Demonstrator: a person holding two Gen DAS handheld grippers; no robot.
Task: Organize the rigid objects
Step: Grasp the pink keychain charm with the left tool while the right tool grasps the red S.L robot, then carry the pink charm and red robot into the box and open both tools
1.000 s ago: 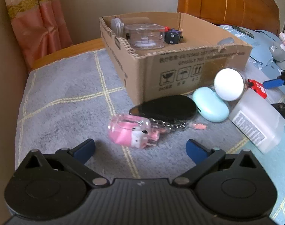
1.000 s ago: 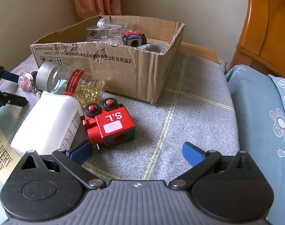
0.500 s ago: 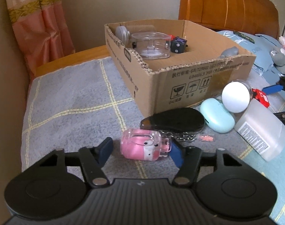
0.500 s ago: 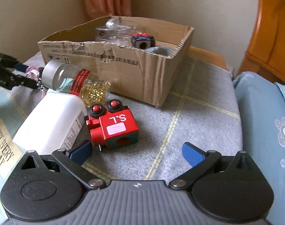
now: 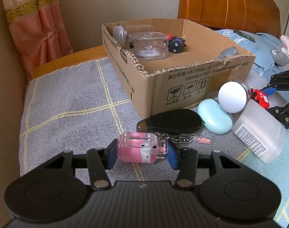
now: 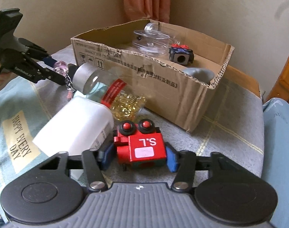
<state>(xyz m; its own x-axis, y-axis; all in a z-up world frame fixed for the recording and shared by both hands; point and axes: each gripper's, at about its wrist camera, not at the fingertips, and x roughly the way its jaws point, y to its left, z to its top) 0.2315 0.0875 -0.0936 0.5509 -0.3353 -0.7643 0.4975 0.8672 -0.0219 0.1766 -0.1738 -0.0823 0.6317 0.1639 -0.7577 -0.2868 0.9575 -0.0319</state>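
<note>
left gripper (image 5: 142,154) pinching pink keychain (image 5: 141,150) on grey blanket (image 5: 68,102), near of box (image 5: 182,79); right gripper (image 6: 137,158) clamped on red toy (image 6: 142,146), beside white bottle (image 6: 76,125)

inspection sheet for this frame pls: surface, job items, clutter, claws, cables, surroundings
Surface: grey blanket with yellow grid lines on a bed; light blue cloth at its edge.
Job's things: pink keychain charm, red S.L toy block, both outside the cardboard box. In the box: clear plastic container, dark blue toy block, grey items.
Clutter: black oval case, mint case, capsule bottle lying down, white plastic bottle.
Claws: left claw shut on the charm; right claw shut on the red block.
Cables: nothing seen.
Surroundings: pink curtain, wooden headboard, beige wall.
</note>
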